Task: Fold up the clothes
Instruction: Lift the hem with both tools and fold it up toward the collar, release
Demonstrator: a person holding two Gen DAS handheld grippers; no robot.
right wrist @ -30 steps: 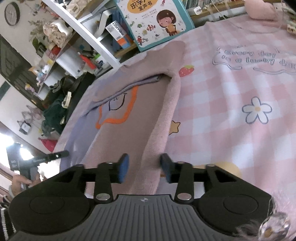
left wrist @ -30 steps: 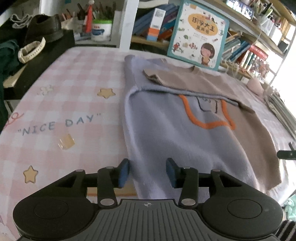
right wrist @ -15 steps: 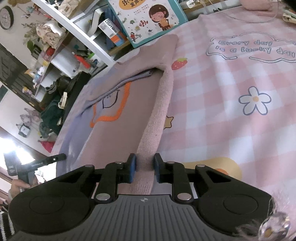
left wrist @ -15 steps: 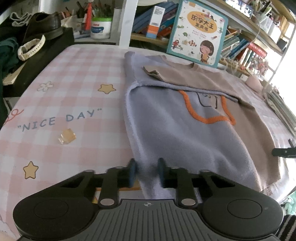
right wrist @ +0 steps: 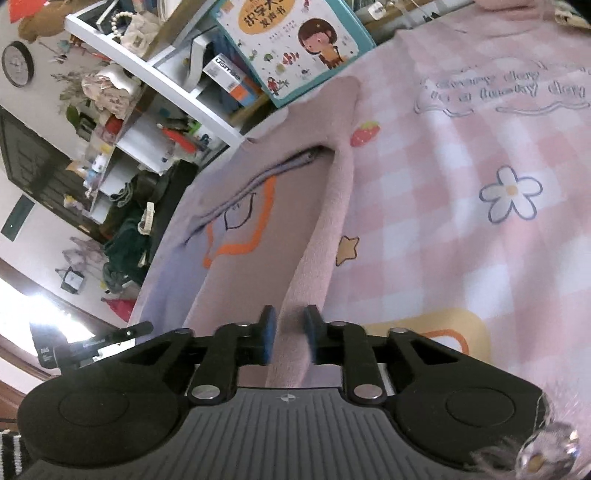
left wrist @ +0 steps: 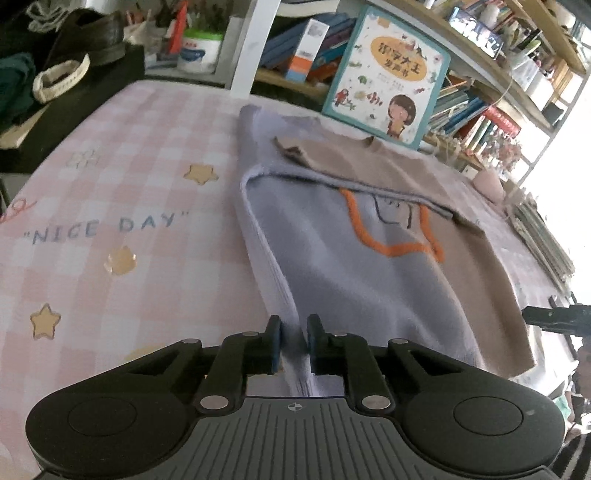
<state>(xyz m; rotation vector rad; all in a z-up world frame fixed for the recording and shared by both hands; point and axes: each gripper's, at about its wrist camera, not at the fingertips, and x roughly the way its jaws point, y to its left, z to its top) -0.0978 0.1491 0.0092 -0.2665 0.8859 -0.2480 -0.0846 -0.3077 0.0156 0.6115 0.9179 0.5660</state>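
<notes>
A lavender and tan sweater [left wrist: 354,258] with an orange outline design lies on the pink checked tablecloth [left wrist: 110,206], its sleeves folded across the chest. My left gripper [left wrist: 293,332] is shut on the sweater's near left hem corner, which rises between the pads. In the right wrist view, my right gripper [right wrist: 290,326] is shut on the sweater's [right wrist: 236,280] near right hem corner, and the pink-tan edge lifts in a ridge toward it. The right gripper's tip [left wrist: 554,317] shows at the right edge of the left wrist view.
A children's book [left wrist: 388,74] leans against shelves behind the sweater. A black shoe [left wrist: 85,33] and dark clothes sit at the far left. A pink object [left wrist: 487,182] and stacked papers [left wrist: 543,236] lie at the right. Cluttered shelves [right wrist: 147,110] fill the room's left.
Both grippers went from open, straddling the hem, to shut on the hem corners. The sweater's side edges now lift toward the pads.
</notes>
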